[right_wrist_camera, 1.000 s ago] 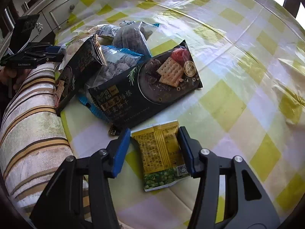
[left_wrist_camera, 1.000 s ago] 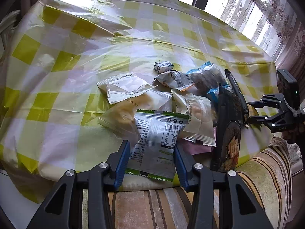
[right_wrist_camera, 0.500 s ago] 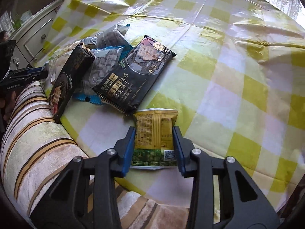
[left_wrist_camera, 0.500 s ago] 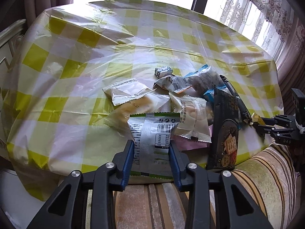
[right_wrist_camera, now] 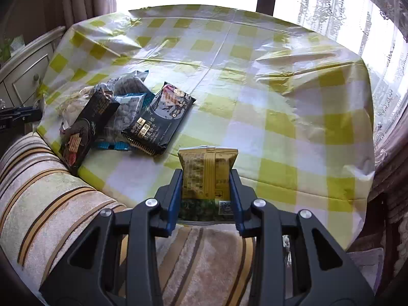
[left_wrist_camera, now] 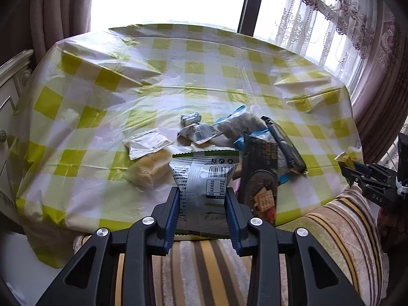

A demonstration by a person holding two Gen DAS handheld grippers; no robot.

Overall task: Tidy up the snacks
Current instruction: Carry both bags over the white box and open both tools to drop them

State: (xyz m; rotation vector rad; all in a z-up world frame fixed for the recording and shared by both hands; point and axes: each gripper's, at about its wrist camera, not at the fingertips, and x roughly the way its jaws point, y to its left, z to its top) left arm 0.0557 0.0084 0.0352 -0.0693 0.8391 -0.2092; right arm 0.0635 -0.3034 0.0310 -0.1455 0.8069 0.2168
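Both packets have just come up off the table's near edge, the left gripper clamped on the silver-green packet and the right gripper on the yellow packet, so both look ready for sorting.

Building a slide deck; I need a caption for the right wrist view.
Right hand-held gripper shut on a yellow snack packet, above the checked tablecloth.

- Snack pile on table, near its front-left edge.
- Flat cracker pack at pile's right side.
- Leaning cracker pack at pile's front, against striped cushion.
- Small wrapped sweet behind pile.
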